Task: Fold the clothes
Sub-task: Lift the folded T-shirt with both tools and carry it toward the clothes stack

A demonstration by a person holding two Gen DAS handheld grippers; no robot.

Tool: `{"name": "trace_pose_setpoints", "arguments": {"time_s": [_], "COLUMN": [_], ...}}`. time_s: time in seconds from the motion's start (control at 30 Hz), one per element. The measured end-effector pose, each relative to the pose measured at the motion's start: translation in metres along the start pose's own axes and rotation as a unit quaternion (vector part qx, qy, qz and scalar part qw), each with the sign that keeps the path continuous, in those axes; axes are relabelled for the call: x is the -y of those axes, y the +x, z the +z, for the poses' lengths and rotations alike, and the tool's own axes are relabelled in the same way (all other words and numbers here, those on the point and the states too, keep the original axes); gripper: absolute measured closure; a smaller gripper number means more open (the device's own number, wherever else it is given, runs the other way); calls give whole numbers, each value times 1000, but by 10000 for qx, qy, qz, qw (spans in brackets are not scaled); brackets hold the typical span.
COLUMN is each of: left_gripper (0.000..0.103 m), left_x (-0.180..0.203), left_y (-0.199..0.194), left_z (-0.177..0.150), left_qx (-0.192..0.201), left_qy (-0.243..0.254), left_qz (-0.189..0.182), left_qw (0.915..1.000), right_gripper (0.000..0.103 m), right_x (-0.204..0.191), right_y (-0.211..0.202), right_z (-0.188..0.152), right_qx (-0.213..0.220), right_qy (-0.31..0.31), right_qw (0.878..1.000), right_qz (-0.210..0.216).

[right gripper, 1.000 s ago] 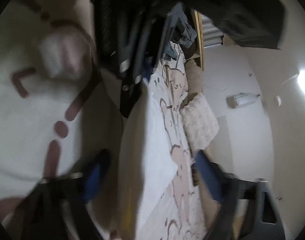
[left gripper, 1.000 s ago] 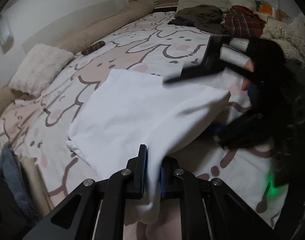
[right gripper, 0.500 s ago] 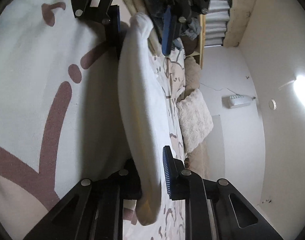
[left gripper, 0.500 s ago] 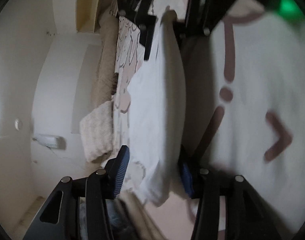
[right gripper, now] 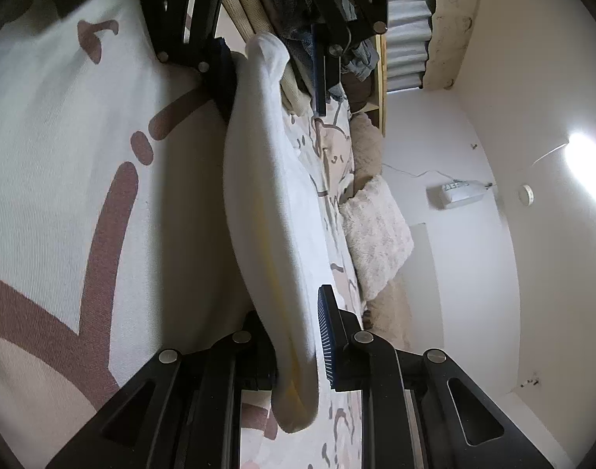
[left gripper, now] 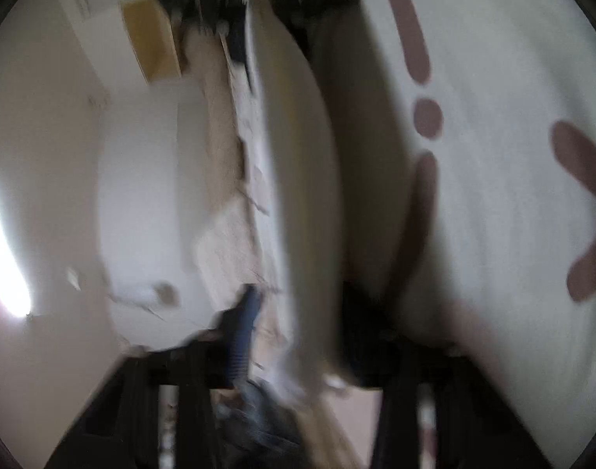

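Observation:
A folded white garment (right gripper: 266,195) lies on the bear-print bedspread (right gripper: 63,195), seen edge-on because both cameras are rolled sideways. My right gripper (right gripper: 290,312) has its jaws closing on the near end of the fold, with its blue pad (right gripper: 326,336) against the cloth. Facing it at the far end, my left gripper (right gripper: 270,74) has its jaws closing around the garment's other end, and a gap shows beside one pad. The left wrist view is blurred. It shows the garment (left gripper: 302,156) between the left gripper's (left gripper: 298,332) parted fingers and the right gripper (left gripper: 259,4) far off.
A fluffy cushion (right gripper: 376,234) lies along the wall side of the bed. Stacked clothes (right gripper: 298,23) and a wooden shelf (right gripper: 380,78) stand behind the left gripper. A power strip (right gripper: 454,191) hangs on the white wall. The bedspread (left gripper: 493,195) stretches wide beside the garment.
The left gripper rolled onto its side, sank to the bed and let go of the cloth, with the fold's edge now between its jaws. The right jaws narrowed onto the garment.

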State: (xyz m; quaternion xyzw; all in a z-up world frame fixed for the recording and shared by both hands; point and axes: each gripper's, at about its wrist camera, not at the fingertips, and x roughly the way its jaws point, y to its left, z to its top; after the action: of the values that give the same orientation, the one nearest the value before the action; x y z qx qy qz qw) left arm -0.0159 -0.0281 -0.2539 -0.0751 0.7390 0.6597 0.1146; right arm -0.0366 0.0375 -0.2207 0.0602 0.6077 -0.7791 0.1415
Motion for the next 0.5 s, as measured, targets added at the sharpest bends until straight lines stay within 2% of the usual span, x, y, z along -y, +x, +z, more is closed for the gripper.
{"name": "trace_pose_setpoints", "arguments": {"time_s": [0.13,0.23,0.3,0.37,0.47,0.5], "left_gripper": [92,93,93,93,93,93], "left_x": [-27,-72,-114,-163,-243,-260], "left_y": [6,9,12,16,14,8], "left_z": [-5,-8,-16,-30,-63,-74], "left_qx": [-253,-347,-422,-482,-459,-454], "left_qy": [-844,-1720,-2446,-3190,-3981,-4113], "left_qz": [-569,-934,-1050,-1077,-832,-756], "left_qw": [9945,9800,9630,9404,9124,9072], "right_gripper": [95,95,96,96,96,96], "right_x": [13,51,90,130,199,223], "right_y": [-3,-1,3,7,13,12], "right_z": [4,11,19,28,54,66], "right_qx": [-25,-91,-123,-149,-74,-22], "right_qy": [-41,179,369,554,724,808], "right_qw": [9992,9974,9968,9960,9965,9962], "right_qz": [390,690,691,680,404,324]}}
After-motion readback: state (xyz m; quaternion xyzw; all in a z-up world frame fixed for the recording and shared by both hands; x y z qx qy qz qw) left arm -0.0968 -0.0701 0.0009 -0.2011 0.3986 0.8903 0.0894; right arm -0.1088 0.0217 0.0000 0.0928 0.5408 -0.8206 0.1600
